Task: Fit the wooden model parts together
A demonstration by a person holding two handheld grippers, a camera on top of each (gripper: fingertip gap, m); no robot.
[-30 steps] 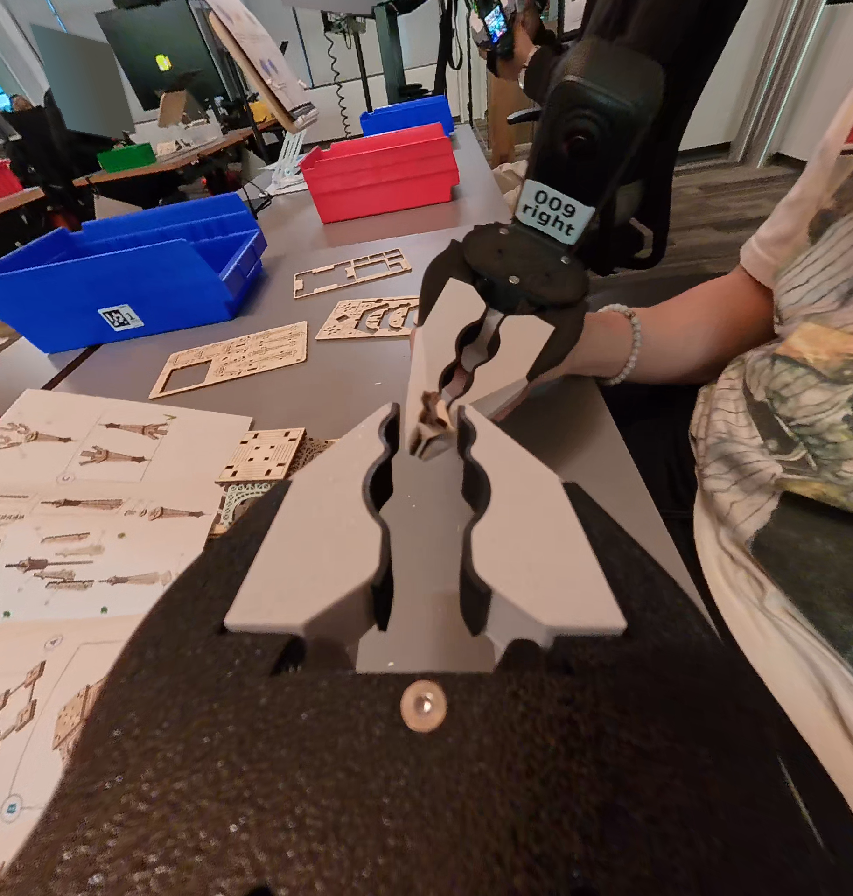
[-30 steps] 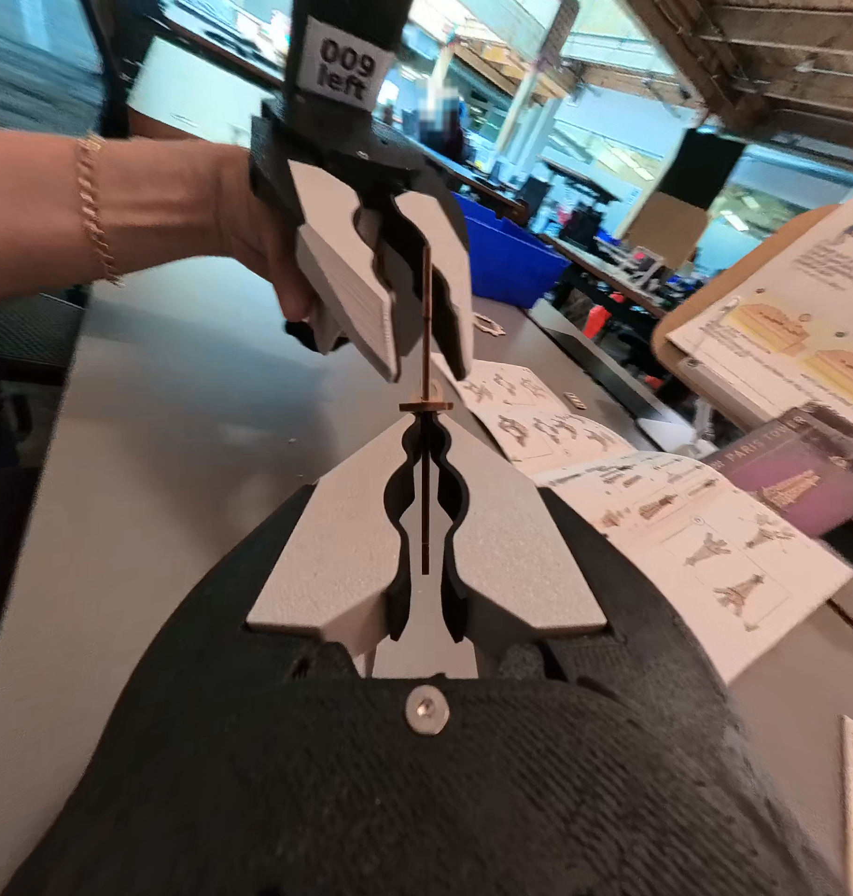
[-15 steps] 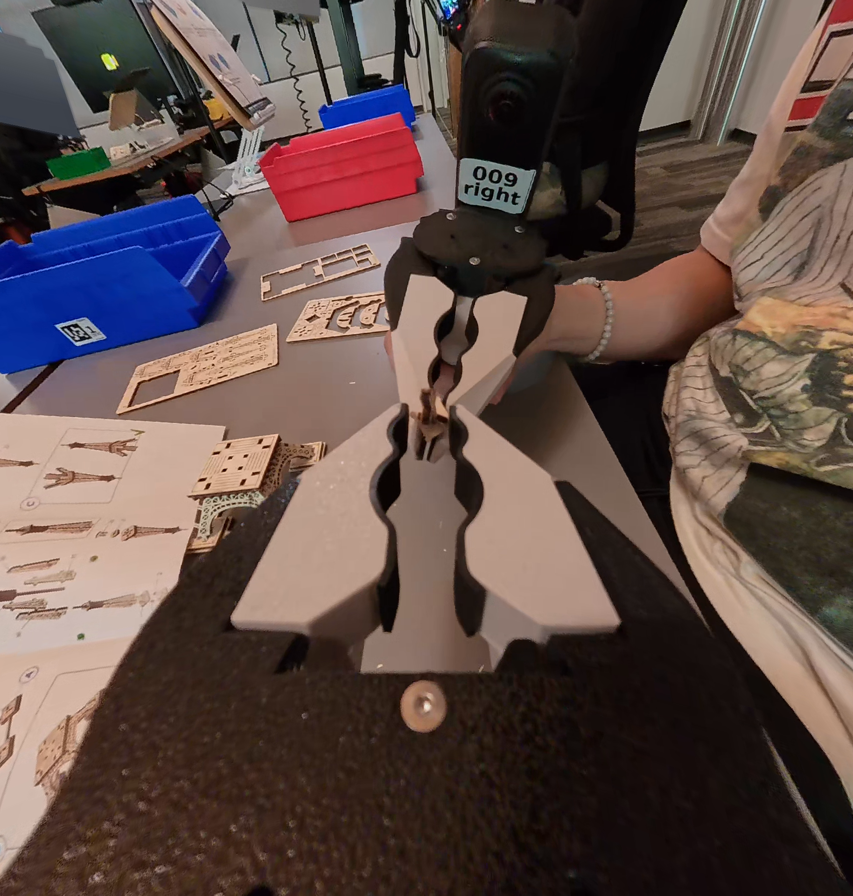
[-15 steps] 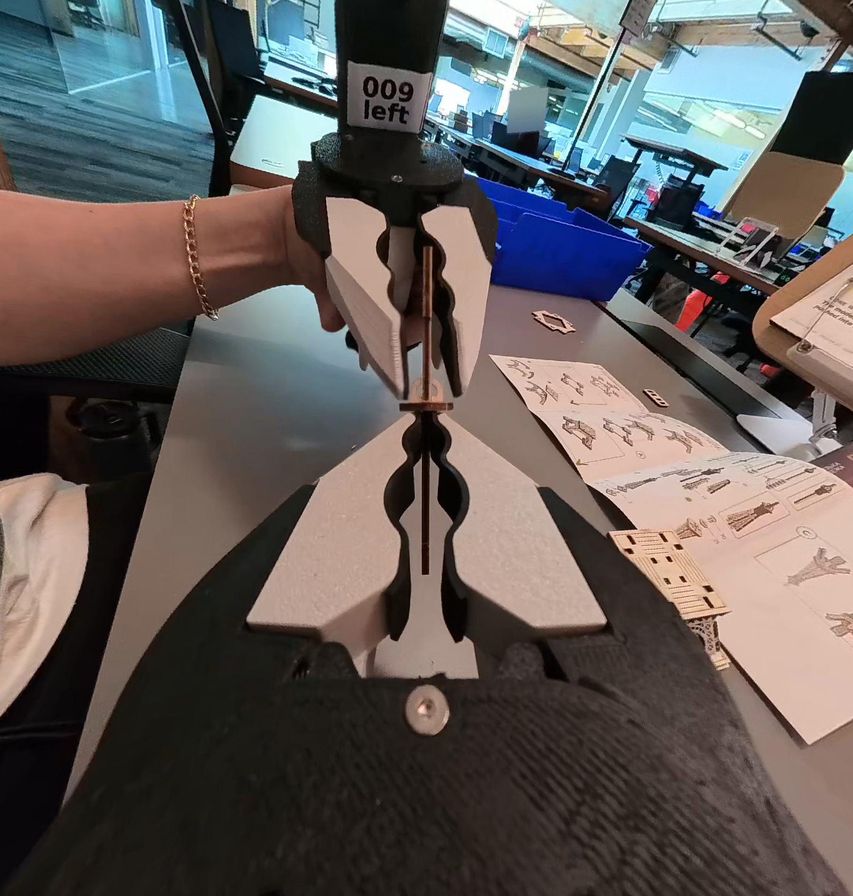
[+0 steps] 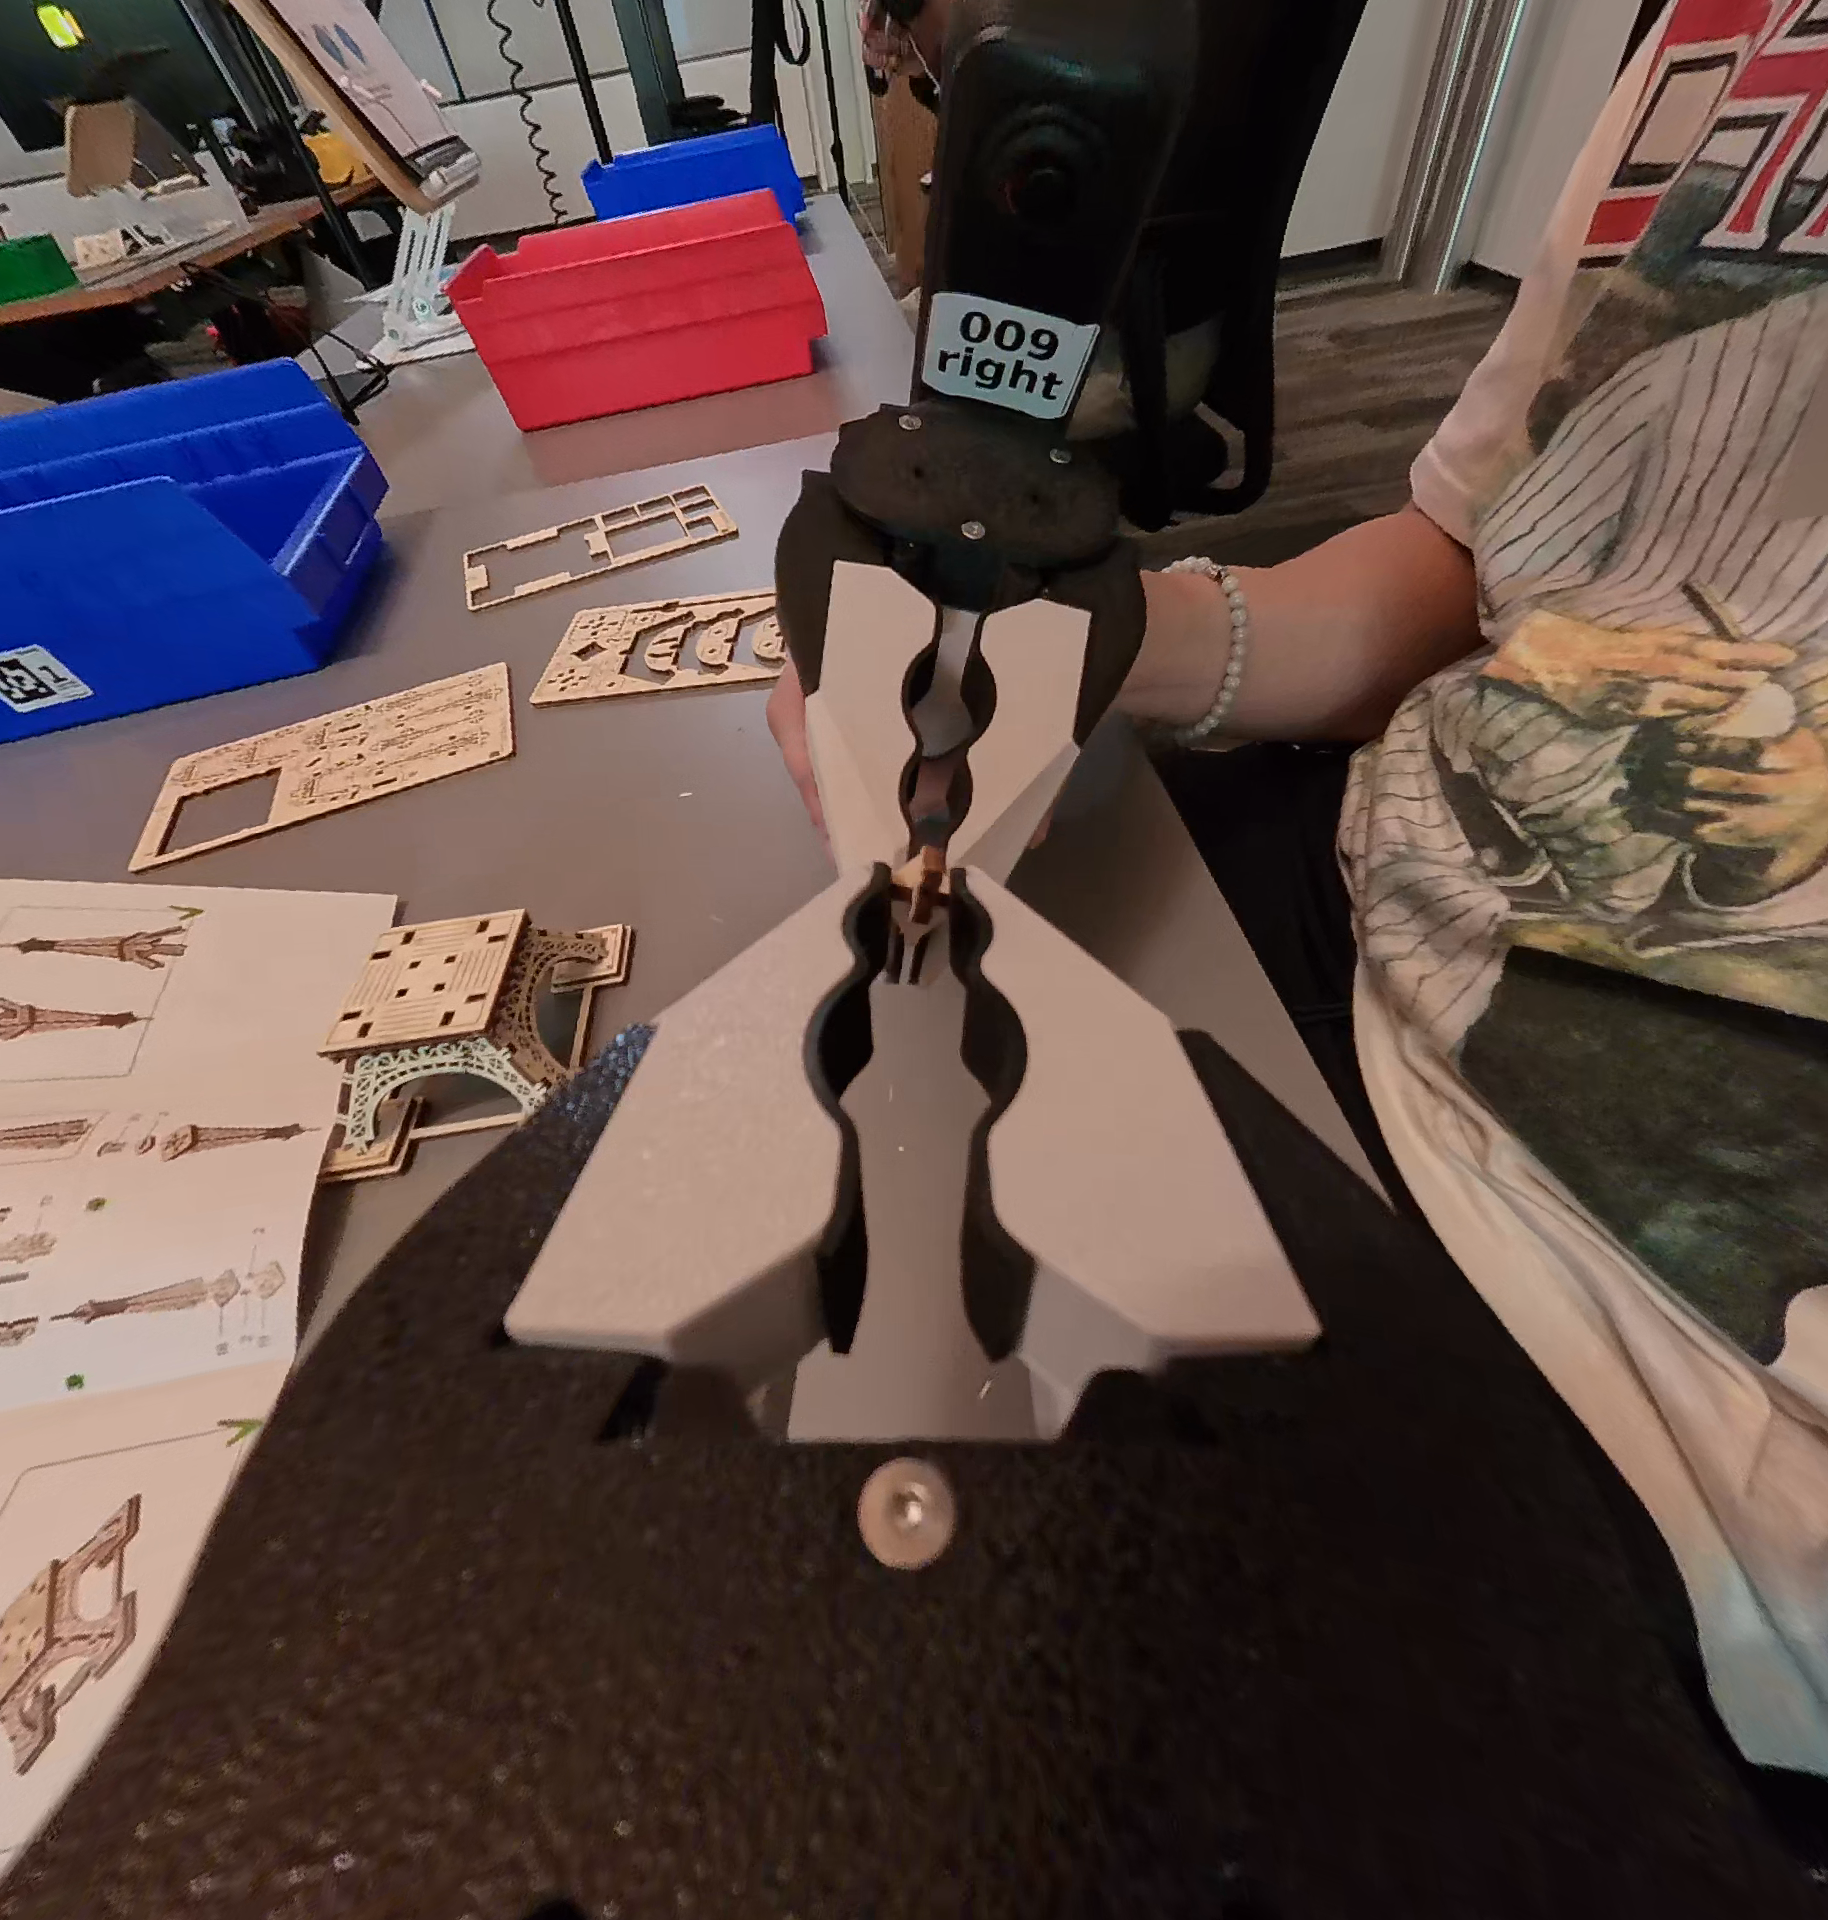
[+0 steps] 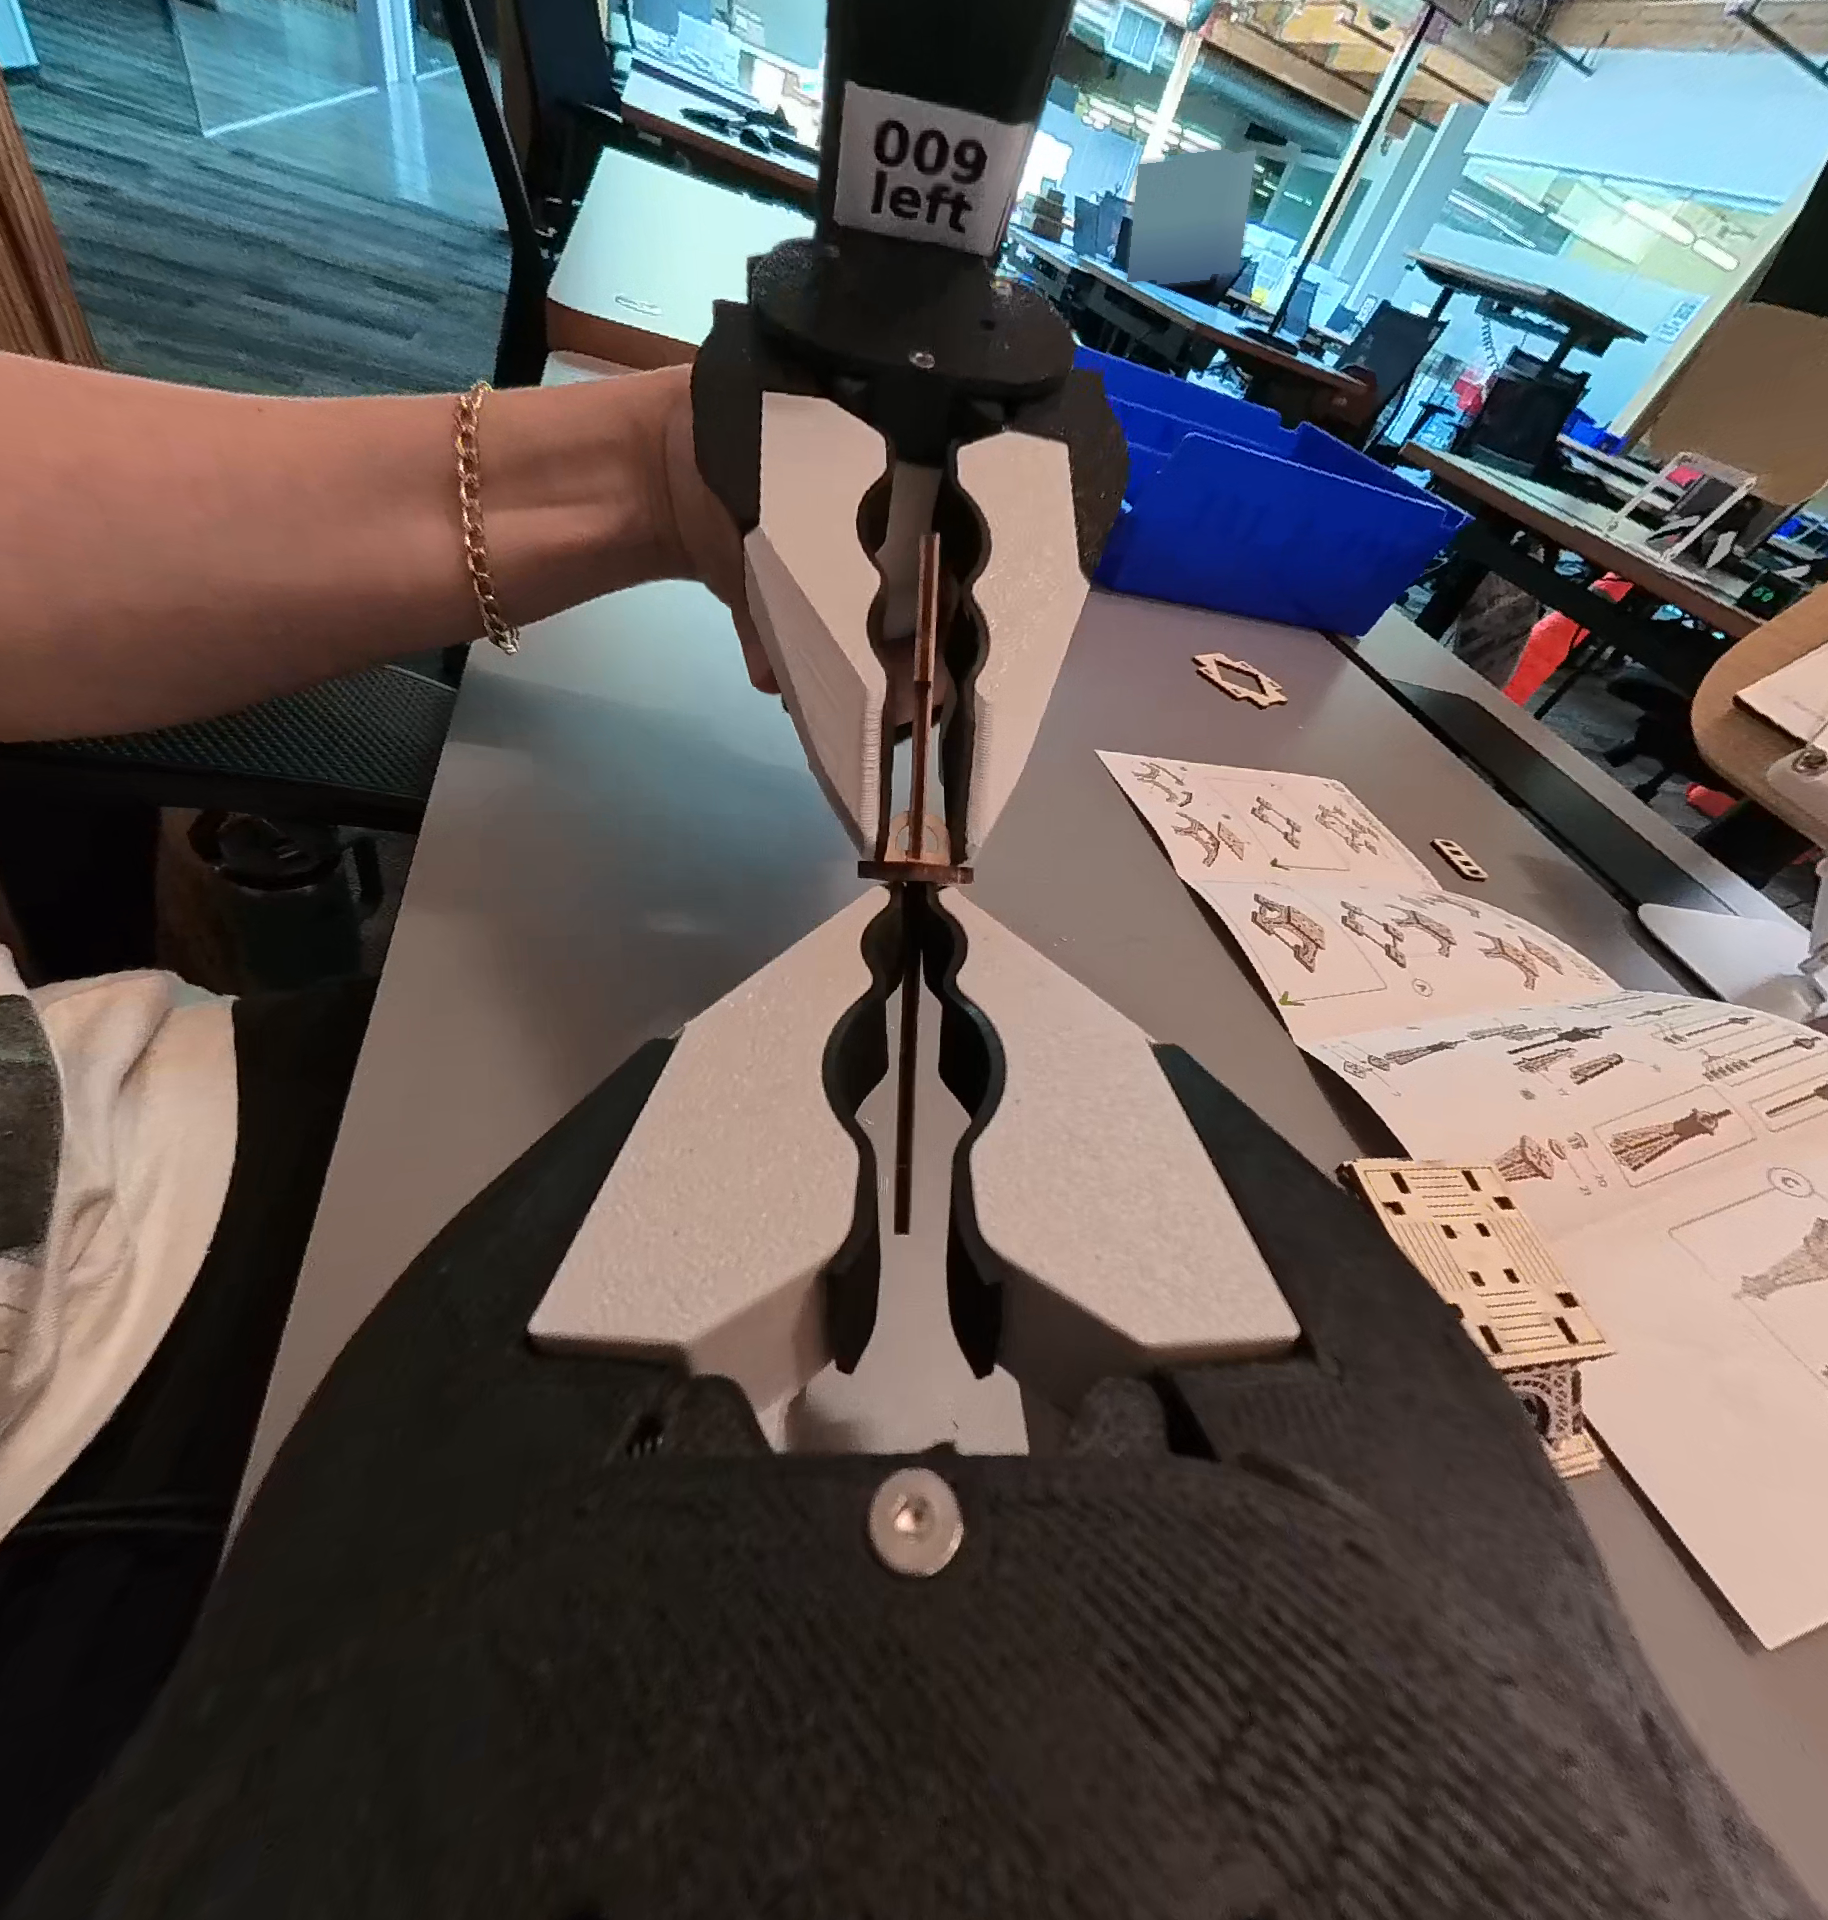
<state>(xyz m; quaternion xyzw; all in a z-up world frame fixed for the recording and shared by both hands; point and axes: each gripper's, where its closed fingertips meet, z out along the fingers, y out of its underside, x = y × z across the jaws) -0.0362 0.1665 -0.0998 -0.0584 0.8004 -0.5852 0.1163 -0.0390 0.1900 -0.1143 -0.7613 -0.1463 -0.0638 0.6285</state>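
Observation:
My right gripper (image 6: 910, 904) is shut on a thin wooden spire strip (image 6: 902, 1091), seen edge-on and running forward past its tips. A small flat wooden collar (image 6: 912, 871) sits across the strip just beyond those tips. My left gripper (image 5: 915, 894) faces it tip to tip above the grey table (image 5: 681, 810). Its fingers (image 6: 1014, 623) are narrowly open and straddle the strip's far end, with their tips at the collar. In the left wrist view the collar and strip end (image 5: 915, 914) show between my left tips, with the right gripper (image 5: 931, 836) right behind.
A built wooden tower base (image 5: 442, 997) stands on the table beside the instruction sheets (image 5: 110, 1039). Several flat wooden part sheets (image 5: 338, 758) lie farther back, near a blue bin (image 5: 141, 561) and a red bin (image 5: 640, 301). The person's torso (image 5: 1616, 727) is close on the right. The grippers are tip to tip, or close to it.
The two grippers have come together tip to tip. My left fingers have slid along the strip up to the collar and narrowed a little. The right gripper keeps its hold on the strip.

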